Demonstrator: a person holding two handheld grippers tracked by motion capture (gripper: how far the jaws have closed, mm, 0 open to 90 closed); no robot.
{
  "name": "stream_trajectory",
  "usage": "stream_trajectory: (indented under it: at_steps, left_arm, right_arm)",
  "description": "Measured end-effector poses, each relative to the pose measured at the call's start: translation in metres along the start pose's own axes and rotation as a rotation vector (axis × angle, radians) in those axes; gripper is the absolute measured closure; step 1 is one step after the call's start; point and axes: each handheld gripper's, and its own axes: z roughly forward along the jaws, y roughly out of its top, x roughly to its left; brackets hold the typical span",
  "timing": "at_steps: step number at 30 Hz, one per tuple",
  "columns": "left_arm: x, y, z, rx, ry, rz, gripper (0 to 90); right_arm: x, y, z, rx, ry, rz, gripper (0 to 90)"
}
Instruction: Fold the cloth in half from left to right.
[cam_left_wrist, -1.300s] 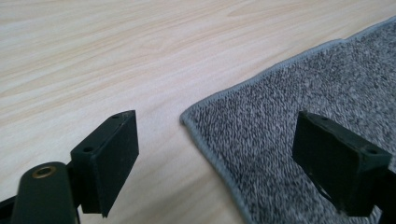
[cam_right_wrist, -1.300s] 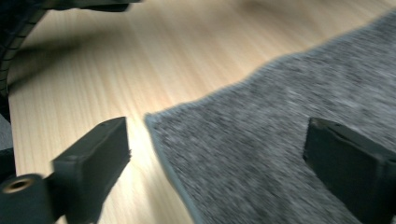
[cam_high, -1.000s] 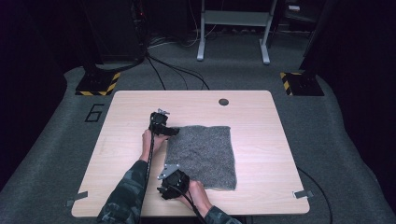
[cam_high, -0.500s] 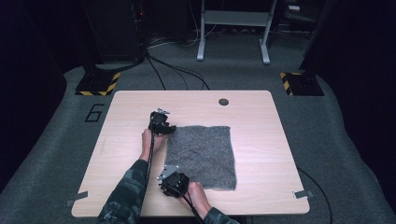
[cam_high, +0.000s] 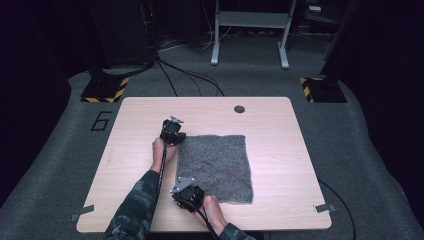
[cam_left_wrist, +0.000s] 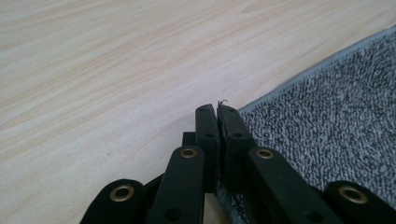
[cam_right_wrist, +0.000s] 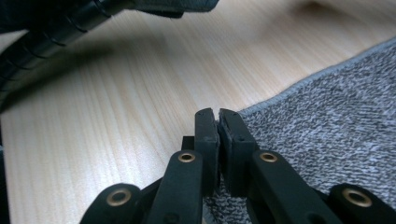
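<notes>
High view: one square grey knitted cloth (cam_high: 215, 167) lies flat on the light wooden table (cam_high: 280, 130). The left gripper (cam_high: 176, 140) sits at its far-left corner, the right gripper (cam_high: 183, 189) at its near-left corner.

Left gripper view: the jaws have just been closing and now pinch the cloth's hemmed corner (cam_left_wrist: 233, 140).

Right gripper view: the jaws have just been closing on the cloth's edge (cam_right_wrist: 229, 140).

Risk: both holds take only thin hem, so a corner may slip out on lifting. Count: one cloth, two grippers.

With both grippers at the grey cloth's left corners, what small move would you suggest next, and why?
Probably lift both corners slightly together. The left gripper and right gripper have just been closing and now pinch the speckled grey cloth, which lies flat on the light wooden table.
</notes>
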Motion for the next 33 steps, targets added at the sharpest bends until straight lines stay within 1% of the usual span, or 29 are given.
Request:
stream_trajectory:
  at_steps: [2,3,4,5,6,7,8,10,11,12,14,15,17,18,19,21,24,25,26,27,28,29,33]
  left_arm:
    - [0.001,0.002,-0.003,-0.004,0.004,-0.008,87.7]
    - [0.002,0.003,-0.004,-0.008,-0.001,-0.008,87.8]
    - [0.002,0.004,-0.006,-0.013,0.004,-0.012,87.8]
    - [0.003,0.006,-0.008,-0.01,0.004,-0.011,87.8]
    - [0.004,0.007,-0.01,-0.018,0.003,-0.017,87.8]
    - [0.005,0.009,-0.013,-0.015,0.004,-0.008,87.8]
    - [0.006,0.011,-0.015,-0.018,0.003,-0.009,87.8]
    - [0.007,0.014,-0.02,-0.021,0.008,-0.007,87.7]
    - [0.008,0.015,-0.021,-0.021,0.011,0.0,87.7]
    - [0.008,0.017,-0.023,-0.021,0.013,-0.003,87.8]
    - [0.01,0.02,-0.027,-0.016,0.016,0.009,87.7]
    - [0.01,0.022,-0.029,-0.023,0.018,0.006,87.7]
    - [0.011,0.026,-0.033,-0.025,0.026,0.012,87.7]
    - [0.01,0.028,-0.035,-0.027,0.033,0.018,87.8]
    - [0.01,0.03,-0.037,-0.027,0.036,0.028,87.8]
    - [0.009,0.034,-0.041,-0.023,0.036,0.034,87.8]
    - [0.009,0.04,-0.045,-0.028,0.046,0.037,87.8]
    - [0.009,0.042,-0.047,-0.027,0.05,0.047,87.8]
    - [0.008,0.044,-0.048,-0.023,0.054,0.052,87.8]
    - [0.008,0.045,-0.05,-0.026,0.054,0.055,87.8]
    - [0.007,0.047,-0.051,-0.03,0.058,0.056,87.8]
    - [0.008,0.049,-0.053,-0.022,0.057,0.063,87.8]
    - [0.009,0.055,-0.059,-0.018,0.086,0.075,87.6]
  right_arm:
    - [0.0,0.001,-0.003,-0.018,-0.001,-0.01,86.6]
    - [0.0,0.002,-0.005,-0.03,-0.007,-0.003,86.6]
    - [0.0,0.003,-0.006,-0.049,-0.012,0.001,86.6]
    - [-0.001,0.003,-0.008,-0.055,-0.007,-0.004,86.7]
    - [-0.001,0.005,-0.01,-0.064,-0.007,0.001,86.7]
    - [-0.001,0.006,-0.012,-0.072,-0.01,0.007,86.7]
    - [-0.002,0.007,-0.014,-0.089,-0.011,0.006,86.7]
    - [-0.002,0.011,-0.019,-0.093,-0.002,0.003,86.7]
    - [-0.002,0.012,-0.02,-0.105,-0.005,0.006,86.8]
    - [-0.002,0.013,-0.022,-0.114,-0.006,0.011,86.8]
    - [-0.003,0.016,-0.025,-0.138,-0.008,0.015,86.8]
    - [-0.003,0.018,-0.028,-0.144,-0.006,0.016,86.9]
    - [-0.003,0.02,-0.032,-0.164,-0.009,0.007,86.9]
    - [-0.002,0.022,-0.034,-0.171,-0.011,0.016,87.0]
    - [-0.003,0.023,-0.036,-0.181,-0.013,0.006,87.0]
    - [-0.002,0.025,-0.041,-0.195,-0.015,0.018,87.0]
    - [-0.003,0.027,-0.045,-0.209,-0.021,0.012,87.0]
    - [-0.004,0.028,-0.047,-0.211,-0.02,0.011,87.0]
    - [-0.004,0.029,-0.047,-0.218,-0.021,0.021,87.0]
    - [-0.005,0.03,-0.049,-0.221,-0.018,0.012,87.0]
    - [-0.004,0.03,-0.05,-0.231,-0.021,0.02,87.0]
    - [-0.005,0.031,-0.051,-0.231,-0.02,0.014,87.0]
    - [-0.004,0.037,-0.055,-0.253,-0.019,0.015,87.0]
